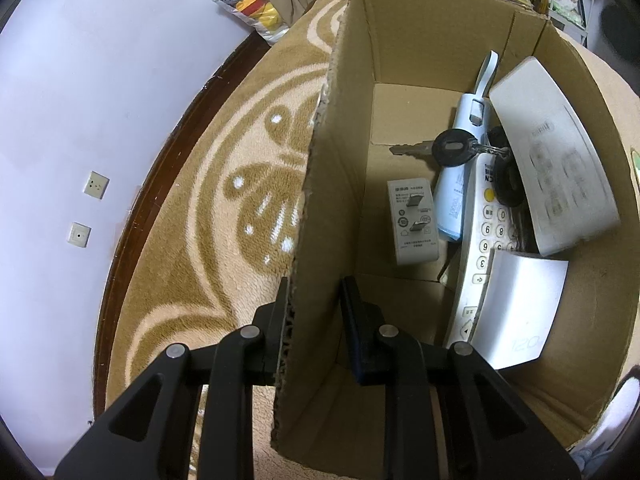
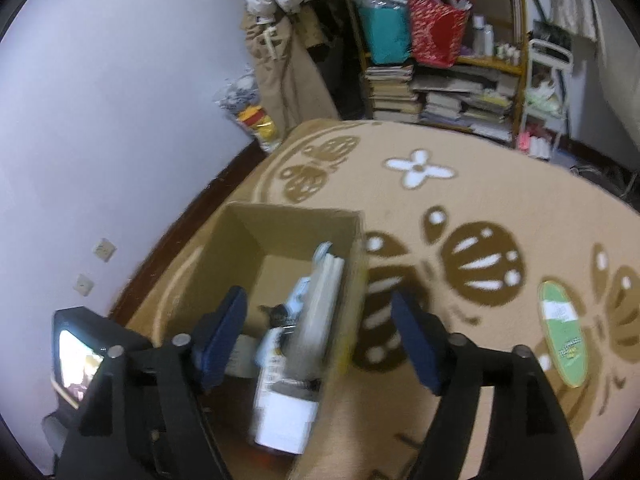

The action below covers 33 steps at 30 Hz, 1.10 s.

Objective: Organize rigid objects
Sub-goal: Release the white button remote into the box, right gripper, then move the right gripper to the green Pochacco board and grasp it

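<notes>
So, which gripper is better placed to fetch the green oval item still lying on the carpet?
The right gripper, probably. Its jaws are open and empty above the cardboard box, and the green oval item lies on its side. The left gripper is clamped on the box wall.

Dim, warm indoor light; both fisheye views bend hard at the rim
The left wrist view is sharp: print on the white charger (image 1: 414,222) and the digits on the remote (image 1: 484,240) read cleanly, with soft shadow pooled inside the cardboard box (image 1: 340,168) and a mild sheen on the pale wall (image 1: 80,100) at 9 o'clock. The right wrist view is smeared by motion, worst at 6 o'clock where the box contents streak; the shelf (image 2: 440,40) at 1 o'clock is soft too. A small screen (image 2: 76,364) at 8 o'clock blows out white. Black vignette fills all corners, and straight edges bow outward
</notes>
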Tool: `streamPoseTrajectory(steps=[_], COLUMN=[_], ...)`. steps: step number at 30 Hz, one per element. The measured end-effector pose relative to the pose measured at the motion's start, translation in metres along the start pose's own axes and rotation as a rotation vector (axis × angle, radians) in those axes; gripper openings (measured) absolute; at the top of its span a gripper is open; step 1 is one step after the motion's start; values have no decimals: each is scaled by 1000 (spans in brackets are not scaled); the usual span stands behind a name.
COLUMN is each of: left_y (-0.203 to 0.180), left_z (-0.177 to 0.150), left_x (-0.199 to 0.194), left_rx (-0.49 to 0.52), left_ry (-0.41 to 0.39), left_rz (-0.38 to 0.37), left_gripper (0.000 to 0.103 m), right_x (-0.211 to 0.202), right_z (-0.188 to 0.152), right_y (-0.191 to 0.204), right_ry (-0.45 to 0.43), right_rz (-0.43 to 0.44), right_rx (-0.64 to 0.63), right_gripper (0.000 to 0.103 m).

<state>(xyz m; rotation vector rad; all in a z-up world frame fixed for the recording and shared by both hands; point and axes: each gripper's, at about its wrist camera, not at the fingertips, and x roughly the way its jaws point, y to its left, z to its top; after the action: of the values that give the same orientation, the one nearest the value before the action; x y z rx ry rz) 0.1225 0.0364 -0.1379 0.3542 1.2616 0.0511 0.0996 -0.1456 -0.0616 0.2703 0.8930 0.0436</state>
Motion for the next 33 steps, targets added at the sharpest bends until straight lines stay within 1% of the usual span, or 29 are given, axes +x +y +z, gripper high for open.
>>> streamPoseTrajectory(steps=[1,3,6,10,16,19,22,25,28,33], left_y=[0,-2,-1,0,0,0,0,-1,-1,-1], left_z=[0,0,0,0,1,1,1,1,1,0], left_x=[0,1,0,-1,-2,-2,-3,-4,-4,-4], left_rx=[1,5,3,2,1,2,5,5,4,6], left_ry=[0,-1,-1,0,1,1,-1,-1,0,-1], left_rz=[0,6,3,2,1,1,4,4,4,6], left_gripper=[23,23,23,23,23,23,23,23,23,23], right_x=[-2,-4,-4,-1,5,9,14,21,25,37], right_z=[2,3,5,6,3,-2,-8,-13,-19,-28], right_y=[-6,-14,-35,-65,-111,-136,-158,-174,-192,-215], right_ry=[-1,-8,0,16,51,77,81,96,96,119], right_rz=[-23,-51,-99,-124,-196,-215,-227,-243,-240,-280], right_rx=[-3,-12,-17,-10,-8,39,88,111,152,178], right_gripper=[92,94,94,94,94,94,94,94,94,94])
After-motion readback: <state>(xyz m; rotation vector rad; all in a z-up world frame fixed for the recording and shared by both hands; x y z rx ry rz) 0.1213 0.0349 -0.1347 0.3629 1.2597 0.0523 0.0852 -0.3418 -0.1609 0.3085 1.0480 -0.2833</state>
